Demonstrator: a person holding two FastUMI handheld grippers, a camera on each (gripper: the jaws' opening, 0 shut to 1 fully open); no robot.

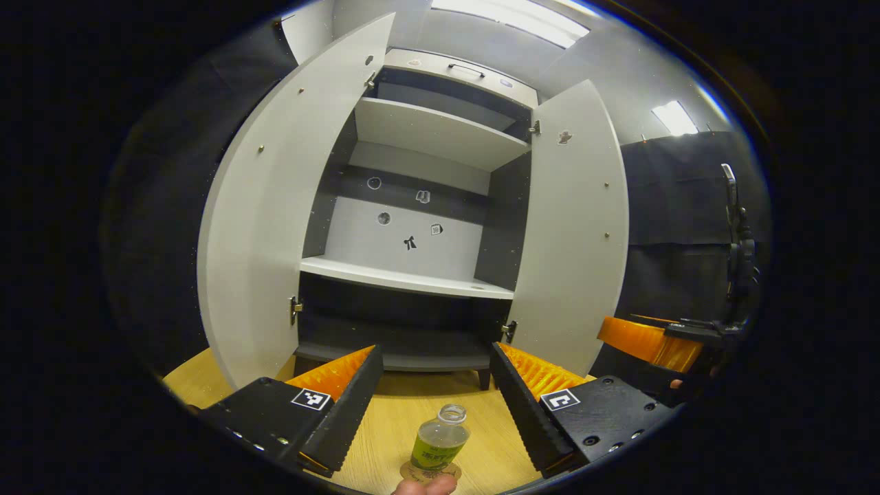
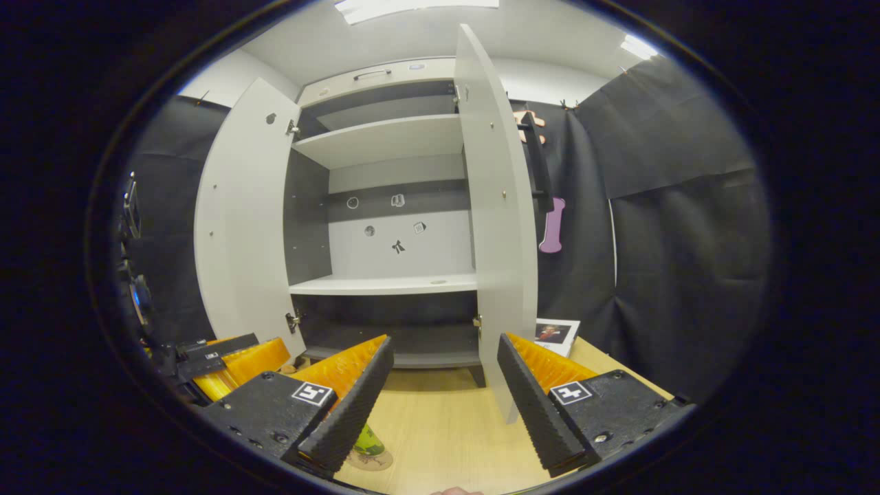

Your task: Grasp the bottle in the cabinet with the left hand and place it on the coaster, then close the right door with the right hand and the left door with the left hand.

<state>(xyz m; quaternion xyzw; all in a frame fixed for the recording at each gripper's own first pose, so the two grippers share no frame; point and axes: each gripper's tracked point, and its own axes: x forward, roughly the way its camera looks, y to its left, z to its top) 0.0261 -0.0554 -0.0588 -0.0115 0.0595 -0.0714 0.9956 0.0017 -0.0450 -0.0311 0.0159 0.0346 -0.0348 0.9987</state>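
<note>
1. A small clear bottle (image 1: 440, 438) with a green label stands upright and uncapped on a round coaster (image 1: 430, 471) on the wooden worktop (image 1: 481, 426), in front of the cabinet (image 1: 419, 206). By how it sits, the placing step looks done.
2. The left tongs (image 1: 436, 405) are released: their two ridged fingers spread wide either side of the bottle, touching nothing. The gap leaves the bottle free, so pulling away should not tip it.
3. A fingertip of the person shows at the bottom edge of the left gripper view, just below the coaster.
4. In the right gripper view, the right tongs (image 2: 444, 405) are also spread and empty, pointed at the cabinet. The bottle's lower part and the coaster peek out beside their left-hand finger.
5. Both cabinet doors stand open. The right door (image 2: 498, 220) juts edge-on toward the right tongs, its lower corner over the worktop; its free edge is near and looks reachable for a push.
6. The left door (image 1: 275, 220) swings wide on the other side.
7. The shelves inside are bare, so nothing should block either door.
8. The bottle stands clear of the cabinet front; I judge the doors' sweep passes behind it.
</note>
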